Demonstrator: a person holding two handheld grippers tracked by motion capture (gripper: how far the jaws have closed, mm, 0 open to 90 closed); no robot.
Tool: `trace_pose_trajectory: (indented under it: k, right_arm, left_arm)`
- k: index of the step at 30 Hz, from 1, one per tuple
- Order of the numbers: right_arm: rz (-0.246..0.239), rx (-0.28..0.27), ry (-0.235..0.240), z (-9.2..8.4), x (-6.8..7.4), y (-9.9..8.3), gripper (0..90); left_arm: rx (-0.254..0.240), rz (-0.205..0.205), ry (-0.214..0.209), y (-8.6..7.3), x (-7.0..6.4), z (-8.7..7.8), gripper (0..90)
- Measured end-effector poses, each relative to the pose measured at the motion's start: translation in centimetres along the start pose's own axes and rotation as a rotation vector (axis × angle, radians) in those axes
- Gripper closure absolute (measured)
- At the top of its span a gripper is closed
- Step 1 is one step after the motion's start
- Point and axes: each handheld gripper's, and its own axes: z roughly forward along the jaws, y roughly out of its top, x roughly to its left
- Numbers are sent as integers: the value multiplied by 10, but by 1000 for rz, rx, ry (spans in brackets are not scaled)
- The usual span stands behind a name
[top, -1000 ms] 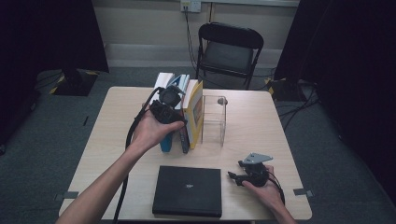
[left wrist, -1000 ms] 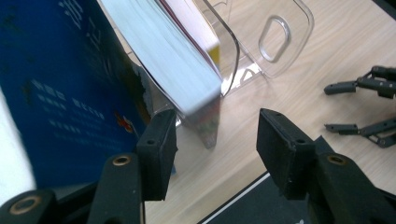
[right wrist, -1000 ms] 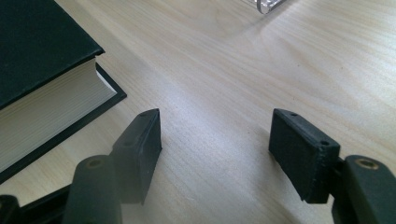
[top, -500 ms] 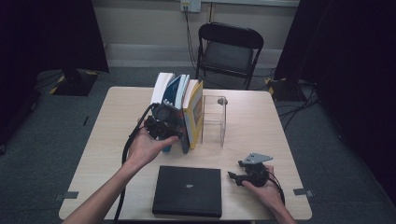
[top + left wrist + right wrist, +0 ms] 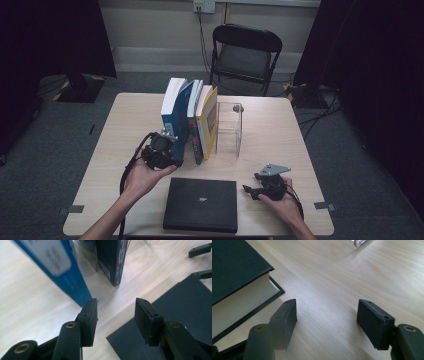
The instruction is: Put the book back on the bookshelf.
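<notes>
**Left gripper beside the leaning blue book, black book flat at the near edge**

The left gripper [image 5: 167,150] sits by the foot of the blue book [image 5: 175,120], which stands tilted with two more books [image 5: 202,122] against a clear bookend [image 5: 231,127] near the middle of the desk [image 5: 125,130]. Its jaws have just been closing and now stand at a moderate gap with nothing between them; in the left gripper view one pad [image 5: 90,315] is just beside the blue book's lower corner [image 5: 75,287]. The right gripper [image 5: 252,190], held low near the desk's near right corner, has its jaws spread wide and empty, next to the black book [image 5: 201,202] lying flat along the near edge.

The likely risk: the blue book leans, so a nudge at its base could slide it out and topple the row. A grip on a mere corner would probably slip or twist.

The left pads are hidden behind the hand in the high view. Whether the pad touches the blue cover cannot be told. Titles are unreadable.
</notes>
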Motion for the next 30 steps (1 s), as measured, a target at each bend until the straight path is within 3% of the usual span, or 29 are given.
trace_pose_trajectory:
  k: [3,7,8,13,15,19,22,25,28,30]
  right_arm:
    - [11,-18,8,-4,2,3,323]
    - [47,-53,54,-15,7,7,317]
    - [46,-61,62,-18,8,8,307]
    - [32,-103,121,-30,32,15,236]
    - [32,-113,157,-34,44,14,194]
    - [17,-96,206,-37,64,10,165]
    - [2,-72,225,-36,77,5,160]
    - [-12,-23,244,-34,86,0,162]
    - [-11,-10,265,-34,90,-4,161]
    - [-12,-3,275,-34,93,-6,158]
  left_arm:
    - [-9,-6,-13,-10,1,4,516]
    - [-10,-4,-59,-29,2,13,497]
    - [-11,-10,-88,-34,3,17,495]
    - [-11,-45,-108,-52,7,30,468]
    - [-4,-45,-95,-55,7,34,443]
    - [-18,-63,-123,-63,7,44,409]
    - [-42,-101,-167,-65,8,49,391]
    - [-49,-105,-180,-62,8,52,382]
    - [-49,-93,-184,-59,7,56,362]
    - [-49,-107,-192,-57,7,58,358]
